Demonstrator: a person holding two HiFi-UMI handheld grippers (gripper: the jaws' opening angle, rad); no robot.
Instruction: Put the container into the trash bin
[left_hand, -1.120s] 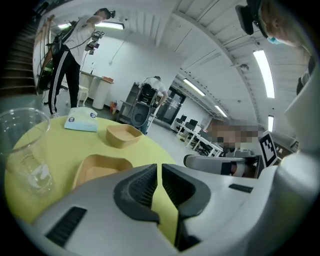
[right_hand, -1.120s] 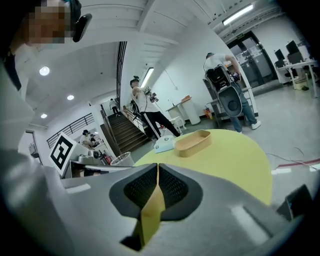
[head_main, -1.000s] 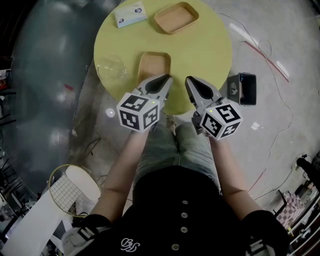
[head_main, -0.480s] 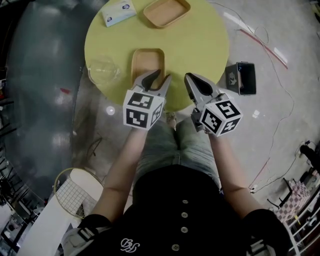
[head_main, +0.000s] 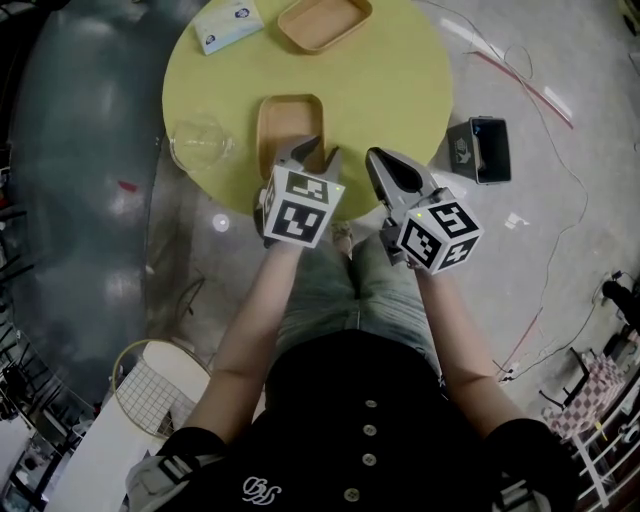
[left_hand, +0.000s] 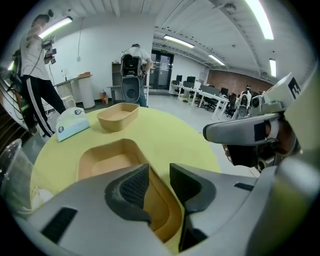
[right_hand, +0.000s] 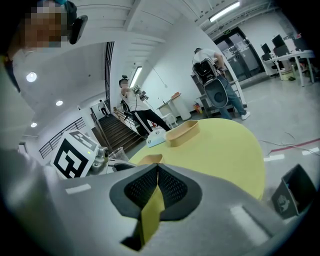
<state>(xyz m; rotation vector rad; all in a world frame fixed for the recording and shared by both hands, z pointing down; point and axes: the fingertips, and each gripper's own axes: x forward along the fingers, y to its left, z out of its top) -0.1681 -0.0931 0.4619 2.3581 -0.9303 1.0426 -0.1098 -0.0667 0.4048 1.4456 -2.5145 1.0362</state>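
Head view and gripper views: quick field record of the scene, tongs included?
table: round, yellow
near tray: empty, at the table's near edge
far tray: empty, at the far edge
tissue pack: beside far tray
cup: clear, left of near tray
left tongs: open, near tray's rim between them, not gripped
right tongs: shut, empty
bin: wire, on the floor at the person's left

No legible text, labels or numbers
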